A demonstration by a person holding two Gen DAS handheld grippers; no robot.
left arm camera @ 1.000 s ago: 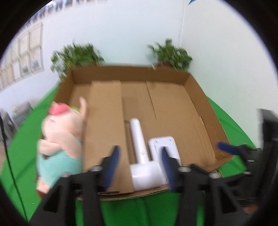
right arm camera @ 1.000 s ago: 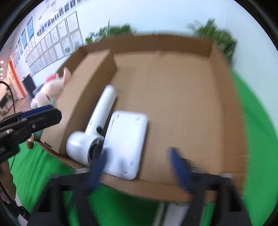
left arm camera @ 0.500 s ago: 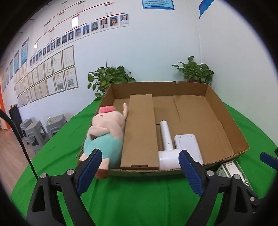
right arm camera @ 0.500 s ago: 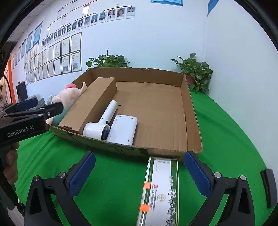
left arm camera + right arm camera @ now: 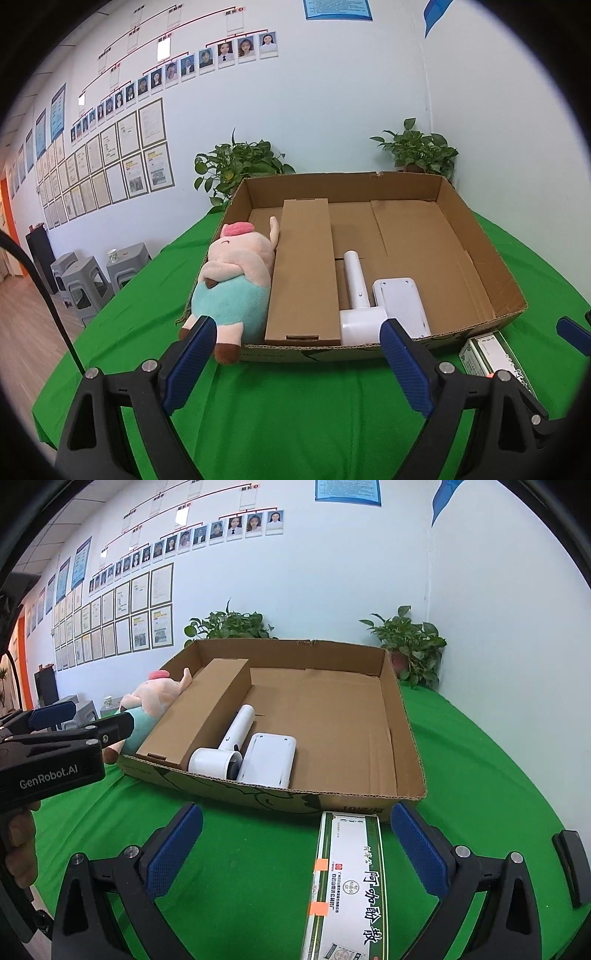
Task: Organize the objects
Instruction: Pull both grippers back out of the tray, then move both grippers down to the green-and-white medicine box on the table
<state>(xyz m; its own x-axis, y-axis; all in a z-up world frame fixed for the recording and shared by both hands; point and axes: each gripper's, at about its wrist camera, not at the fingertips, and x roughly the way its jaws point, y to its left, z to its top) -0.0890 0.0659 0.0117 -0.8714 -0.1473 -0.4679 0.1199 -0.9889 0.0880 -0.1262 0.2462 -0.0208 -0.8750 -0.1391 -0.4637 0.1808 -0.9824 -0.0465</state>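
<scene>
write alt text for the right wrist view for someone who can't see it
An open right gripper hovers over a green-and-white medicine box on a green table. Behind it, a cardboard tray holds a white hair dryer, a white flat device and a brown carton.

Ahead of the gripper, white walls carry framed documents; two potted green plants stand beyond; grey plastic stools sit left on wooden floor.
</scene>
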